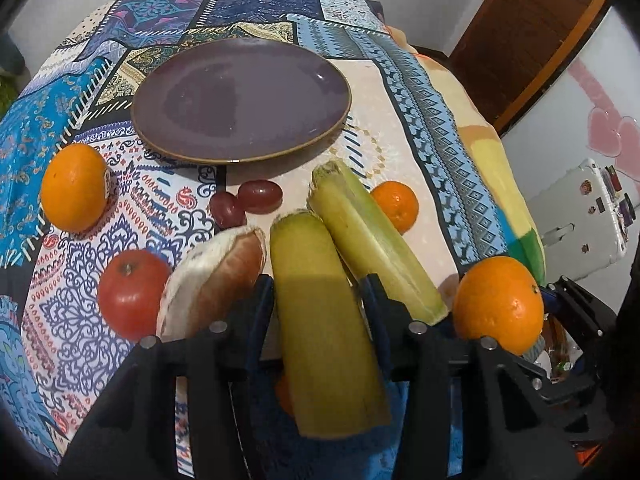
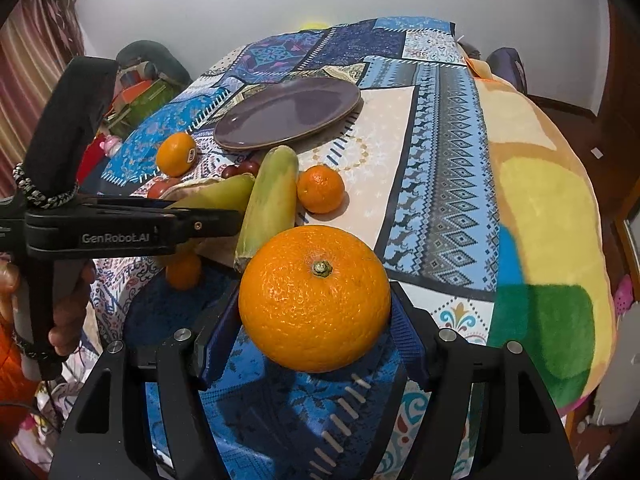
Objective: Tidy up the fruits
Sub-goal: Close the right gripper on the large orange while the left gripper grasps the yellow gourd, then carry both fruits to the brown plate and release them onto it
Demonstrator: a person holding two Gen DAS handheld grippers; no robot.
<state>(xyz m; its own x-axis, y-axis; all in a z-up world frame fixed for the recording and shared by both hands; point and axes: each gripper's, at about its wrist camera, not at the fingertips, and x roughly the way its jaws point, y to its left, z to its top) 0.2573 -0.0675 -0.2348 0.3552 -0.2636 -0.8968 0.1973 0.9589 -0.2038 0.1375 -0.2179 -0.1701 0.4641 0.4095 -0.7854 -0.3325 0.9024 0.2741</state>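
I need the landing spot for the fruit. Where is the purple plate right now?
The purple plate sits at the far middle of the patterned cloth in the left wrist view, bare, just beyond the two red grapes.

My approach to the purple plate is blocked in front by two grapes, the second banana and a small orange. Bare cloth right of the plate leaves passage.

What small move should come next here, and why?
Probably carry the large orange, clamped in the right gripper, forward and set it on the purple plate. The plate holds nothing yet, and the left gripper is already shut on a green banana.
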